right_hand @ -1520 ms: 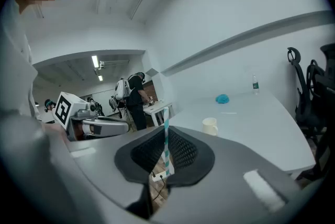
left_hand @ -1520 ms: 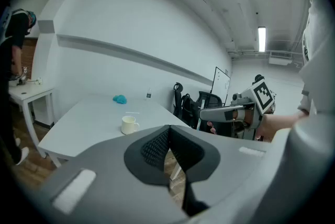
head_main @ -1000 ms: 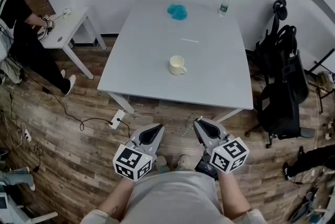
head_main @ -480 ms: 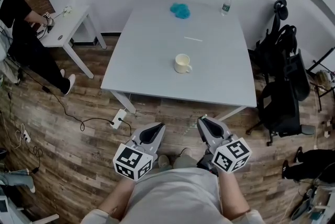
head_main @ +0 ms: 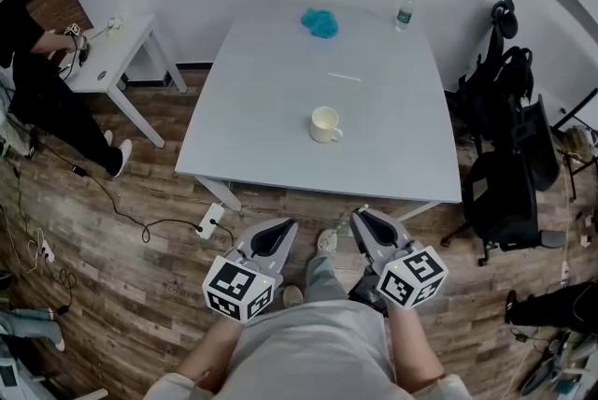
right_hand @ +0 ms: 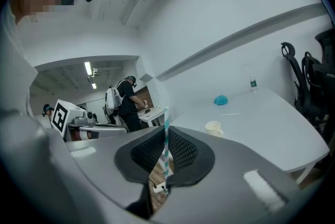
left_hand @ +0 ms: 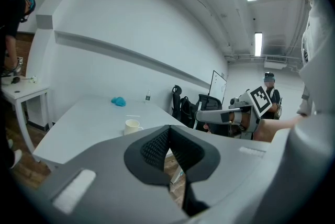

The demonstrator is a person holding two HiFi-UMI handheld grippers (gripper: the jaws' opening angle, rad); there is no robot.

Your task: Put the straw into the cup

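Our foot [head_main: 326,242] has just stepped forward at lower centre, yet the cup [head_main: 324,123] sits mid-frame on the tabletop [head_main: 262,99], well apart from our right gripper [head_main: 360,219], fingers clenched on the striped straw [right_hand: 166,119], and our left gripper [head_main: 283,227], fingers pressed together on nothing.

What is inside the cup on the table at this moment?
From the head view the cup shows only its pale inside, no straw. The striped straw is in the right gripper's jaws. In both gripper views the cup's wall covers its inside.
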